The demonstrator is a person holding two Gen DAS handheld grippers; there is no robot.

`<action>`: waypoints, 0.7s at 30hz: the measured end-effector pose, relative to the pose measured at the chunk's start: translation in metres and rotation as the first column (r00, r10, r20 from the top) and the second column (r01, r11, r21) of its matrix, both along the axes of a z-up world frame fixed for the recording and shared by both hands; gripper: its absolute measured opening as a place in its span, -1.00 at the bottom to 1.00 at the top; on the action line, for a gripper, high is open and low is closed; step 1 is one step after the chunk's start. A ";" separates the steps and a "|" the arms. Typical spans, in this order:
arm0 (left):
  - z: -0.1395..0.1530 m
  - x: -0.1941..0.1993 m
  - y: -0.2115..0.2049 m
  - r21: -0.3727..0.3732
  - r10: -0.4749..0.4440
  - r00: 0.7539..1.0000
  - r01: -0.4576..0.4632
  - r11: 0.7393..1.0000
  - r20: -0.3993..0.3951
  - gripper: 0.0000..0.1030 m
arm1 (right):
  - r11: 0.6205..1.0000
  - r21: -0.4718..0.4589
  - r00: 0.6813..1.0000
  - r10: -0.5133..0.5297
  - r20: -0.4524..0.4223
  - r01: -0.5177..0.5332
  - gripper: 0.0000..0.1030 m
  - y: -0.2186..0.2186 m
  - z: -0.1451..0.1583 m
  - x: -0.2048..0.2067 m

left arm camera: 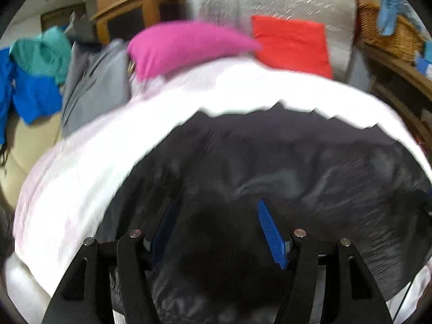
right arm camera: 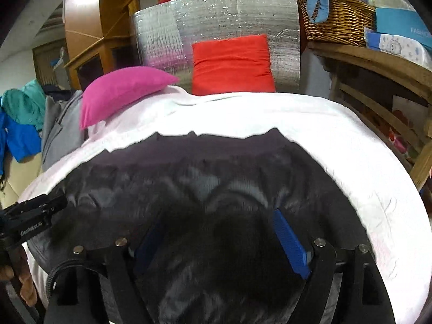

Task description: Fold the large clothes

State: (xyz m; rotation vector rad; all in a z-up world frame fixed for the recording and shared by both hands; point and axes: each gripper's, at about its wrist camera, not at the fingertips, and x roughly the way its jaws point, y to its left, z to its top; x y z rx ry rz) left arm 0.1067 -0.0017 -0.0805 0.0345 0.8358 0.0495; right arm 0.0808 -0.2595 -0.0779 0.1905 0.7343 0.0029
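A large shiny black garment [left arm camera: 283,162] lies spread on a bed with a white sheet [left arm camera: 167,108]; it also shows in the right wrist view [right arm camera: 189,178]. My left gripper [left arm camera: 216,210] is open, its blue pads wide apart just above the black fabric, with nothing between them. My right gripper [right arm camera: 218,221] is open too, over the same garment. The left gripper's body [right arm camera: 29,218] shows at the left edge of the right wrist view. The left view is blurred by motion.
A pink pillow [right arm camera: 121,91] and a red pillow [right arm camera: 232,64] lie at the bed's far end against a silver foil panel [right arm camera: 229,16]. Grey, teal and blue clothes [left arm camera: 40,75] are piled at the left. A wicker basket [right arm camera: 337,19] stands on wooden shelves at the right.
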 end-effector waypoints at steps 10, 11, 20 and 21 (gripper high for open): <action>-0.028 -0.005 0.015 0.005 0.013 0.999 -0.014 1.000 0.030 0.29 | 1.000 -0.017 0.999 -0.012 -0.052 0.011 0.62 -0.008 -0.039 -0.002; -0.028 -0.007 0.015 0.008 0.012 0.999 -0.012 1.000 0.031 0.29 | 1.000 -0.029 0.999 -0.010 -0.049 0.008 0.62 -0.006 -0.039 -0.003; 0.009 -0.021 0.023 -0.008 0.055 0.997 -0.054 0.999 0.059 0.28 | 0.999 -0.006 0.998 -0.052 0.021 0.052 0.62 -0.021 0.007 -0.023; 0.012 -0.024 0.025 -0.004 0.057 0.996 -0.057 0.998 0.067 0.28 | 0.998 -0.010 0.998 -0.055 0.021 0.055 0.62 -0.023 0.008 -0.026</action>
